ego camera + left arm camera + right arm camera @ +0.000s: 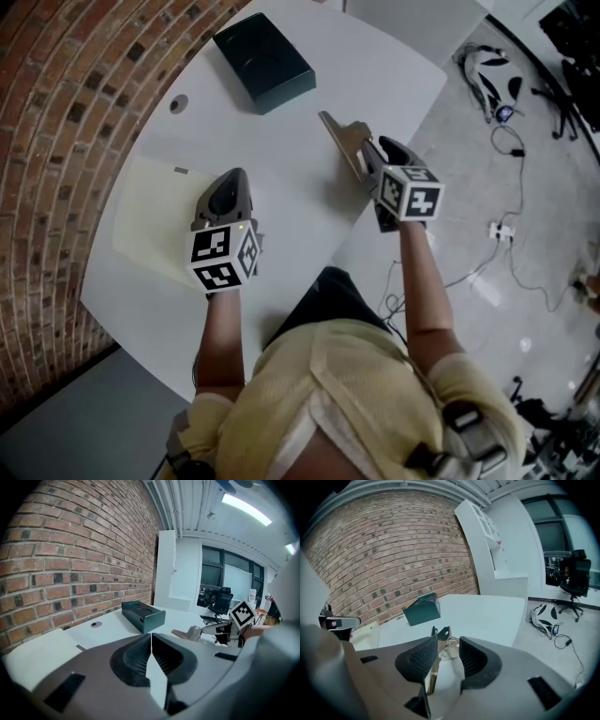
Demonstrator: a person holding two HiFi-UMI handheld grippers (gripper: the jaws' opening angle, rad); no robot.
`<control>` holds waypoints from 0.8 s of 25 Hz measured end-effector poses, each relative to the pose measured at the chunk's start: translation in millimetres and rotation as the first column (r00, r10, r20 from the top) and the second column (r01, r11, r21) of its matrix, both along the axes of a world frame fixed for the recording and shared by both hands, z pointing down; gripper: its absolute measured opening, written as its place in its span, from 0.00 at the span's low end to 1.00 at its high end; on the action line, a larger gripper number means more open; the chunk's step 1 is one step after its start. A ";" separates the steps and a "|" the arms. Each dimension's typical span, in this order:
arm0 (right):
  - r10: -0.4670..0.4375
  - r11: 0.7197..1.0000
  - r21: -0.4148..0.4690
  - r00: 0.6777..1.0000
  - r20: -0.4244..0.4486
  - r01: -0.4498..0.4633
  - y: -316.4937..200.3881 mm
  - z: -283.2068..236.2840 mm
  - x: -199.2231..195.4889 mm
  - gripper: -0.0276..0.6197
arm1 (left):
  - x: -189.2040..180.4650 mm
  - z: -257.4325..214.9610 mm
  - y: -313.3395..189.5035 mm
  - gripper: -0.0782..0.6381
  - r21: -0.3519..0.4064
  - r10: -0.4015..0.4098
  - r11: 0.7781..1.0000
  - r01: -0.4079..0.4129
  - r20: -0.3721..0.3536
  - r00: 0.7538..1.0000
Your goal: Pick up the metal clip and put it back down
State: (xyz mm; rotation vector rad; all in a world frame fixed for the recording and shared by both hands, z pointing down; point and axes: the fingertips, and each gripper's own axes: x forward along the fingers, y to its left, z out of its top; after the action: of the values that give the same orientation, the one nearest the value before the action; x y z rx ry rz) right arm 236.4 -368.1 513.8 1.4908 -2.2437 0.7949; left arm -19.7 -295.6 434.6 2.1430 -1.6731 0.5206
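1. Clock directions are read on the head view, with 12 o'clock away from the person.
2. Right tool (448, 645): the jaws are part-closed with a narrow gap, and the metal clip (442, 633) sits in that gap. The clip's bright body lies against the pads (474, 656) and its dark end projects past the tips. Judgement: the clip is gripped and carried clear of the worktop (361, 75), since this tool hangs above the surface.
3. Clip axis: it appears to run along the jaws, dark end outward. In the head view the clip cannot be made out at the jaw tips.
4. Bearing: the right tool points toward about 10 o'clock. The put-down therefore lies straight below and ahead of its tips, and the right hand is the only one placed for it.
5. Left tool (151, 639): the jaws are fully together with nothing between them. It points to 12 o'clock, well apart from the clip at about its 2 o'clock.
6. Open room: bare worktop lies under and around the right jaw tips.
7. Obstacles: a green box (262, 61) stands at 11 o'clock from the tips, and a cream sheet (150, 220) lies at 8 o'clock, beyond the left tool.
8. Edge: the worktop rim lies near at 3 to 4 o'clock, and the right tool's body overhangs the floor (525, 309). Judgement: setting the clip down toward 10 o'clock keeps it off that rim.
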 end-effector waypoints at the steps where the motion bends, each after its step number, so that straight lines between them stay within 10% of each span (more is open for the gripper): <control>1: 0.004 1.000 0.005 1.000 0.002 -0.004 3.1 -3.6 0.4 0.23 | -1.3 -1.9 0.6 0.12 0.002 -0.001 1.000 0.001 -0.007 1.000; 20: 0.004 0.988 0.154 0.999 0.045 -0.011 94.3 -87.5 -35.3 0.07 | -33.3 -34.8 59.1 0.12 0.041 0.002 0.999 0.001 -0.074 0.997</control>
State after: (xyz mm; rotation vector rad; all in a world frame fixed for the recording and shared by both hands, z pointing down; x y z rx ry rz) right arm 201.1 -273.8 426.3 1.5652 -2.3814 0.6770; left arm -53.0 -236.4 399.7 2.1645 -1.6565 0.4057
